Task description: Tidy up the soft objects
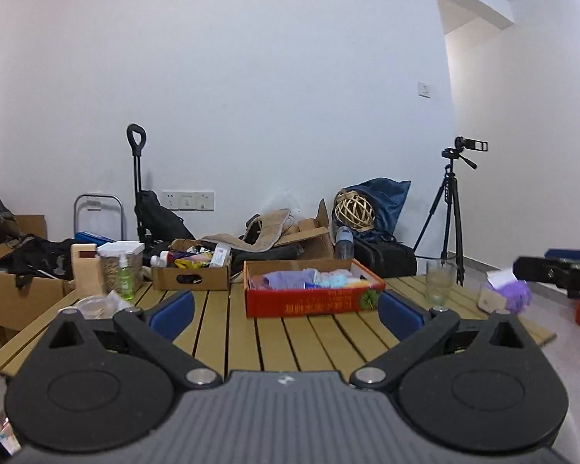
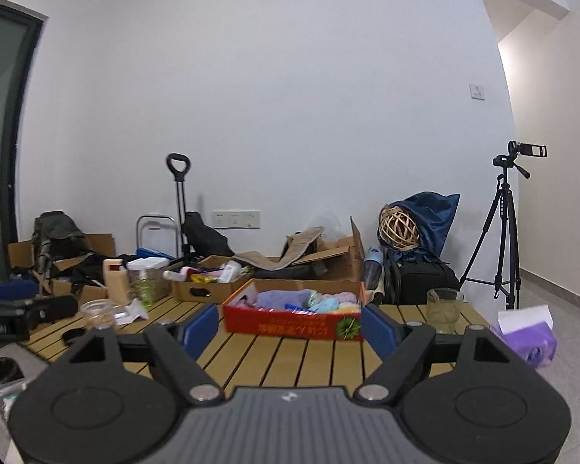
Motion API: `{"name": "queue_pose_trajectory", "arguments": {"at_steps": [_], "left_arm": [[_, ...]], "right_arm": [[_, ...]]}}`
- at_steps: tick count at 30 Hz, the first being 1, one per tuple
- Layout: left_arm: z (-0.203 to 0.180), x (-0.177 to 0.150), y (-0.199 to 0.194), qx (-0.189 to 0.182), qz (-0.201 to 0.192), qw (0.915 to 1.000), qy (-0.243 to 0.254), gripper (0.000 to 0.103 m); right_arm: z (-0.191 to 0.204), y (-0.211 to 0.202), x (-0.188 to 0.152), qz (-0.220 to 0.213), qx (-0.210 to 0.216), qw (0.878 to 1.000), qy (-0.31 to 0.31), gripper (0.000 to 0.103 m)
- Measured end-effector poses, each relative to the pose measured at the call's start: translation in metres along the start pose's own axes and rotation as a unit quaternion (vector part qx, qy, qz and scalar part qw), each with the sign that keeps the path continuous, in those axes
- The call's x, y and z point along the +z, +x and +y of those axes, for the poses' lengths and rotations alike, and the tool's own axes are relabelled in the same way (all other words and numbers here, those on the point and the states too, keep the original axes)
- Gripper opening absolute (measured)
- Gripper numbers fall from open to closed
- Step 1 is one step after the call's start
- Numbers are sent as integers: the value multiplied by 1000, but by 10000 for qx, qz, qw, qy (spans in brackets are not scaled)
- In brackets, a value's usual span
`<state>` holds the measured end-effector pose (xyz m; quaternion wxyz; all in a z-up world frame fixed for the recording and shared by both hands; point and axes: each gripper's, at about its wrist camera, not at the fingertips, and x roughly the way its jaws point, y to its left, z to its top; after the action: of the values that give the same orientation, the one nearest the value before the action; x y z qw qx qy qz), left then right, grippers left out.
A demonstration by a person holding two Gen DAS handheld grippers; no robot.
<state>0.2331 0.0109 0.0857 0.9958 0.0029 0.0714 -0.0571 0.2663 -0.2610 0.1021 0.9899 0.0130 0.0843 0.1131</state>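
A red cardboard box (image 1: 313, 303) sits on the slatted wooden table (image 1: 251, 340), filled with soft cloths (image 1: 301, 279) in purple, blue, pink and yellow. It also shows in the right wrist view (image 2: 290, 323), with the cloths (image 2: 301, 301) inside. My left gripper (image 1: 286, 311) is open and empty, held above the table's near side, short of the box. My right gripper (image 2: 290, 328) is open and empty, also short of the box. The right gripper shows at the right edge of the left wrist view (image 1: 560, 270); the left one shows at the left edge of the right wrist view (image 2: 23, 315).
A brown box of bottles (image 1: 191, 272), a green spray bottle (image 1: 123, 276), a wooden block (image 1: 84, 268) and a glass dish (image 1: 94, 305) stand at the table's left. A drinking glass (image 1: 439, 280) and a purple tissue pack (image 1: 510, 290) are at the right. A tripod (image 1: 450, 208) and bags stand behind.
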Motion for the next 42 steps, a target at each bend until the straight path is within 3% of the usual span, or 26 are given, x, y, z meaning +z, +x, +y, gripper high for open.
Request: {"name": "queue_pose_trajectory", "arguments": {"at_steps": [7,18,28,42], "left_arm": [[-5,-55,-89,303,-79,9995,-105,103],[-9,-94,-157,348,-27,9993,-119,103],[-16,-112,-181,399,-94,9991,69,103],[-3,-134,-198,515,57,9986,-137,103]], "right_arm": [[37,-88,-60,-243,-24,9997,-45,91],[79,-164,-133,-465,-185,9987,15,101],[90,-194,-144,-690,-238,9973,-65,103],[98,-196,-163,-310,-84,9995,49,103]]}}
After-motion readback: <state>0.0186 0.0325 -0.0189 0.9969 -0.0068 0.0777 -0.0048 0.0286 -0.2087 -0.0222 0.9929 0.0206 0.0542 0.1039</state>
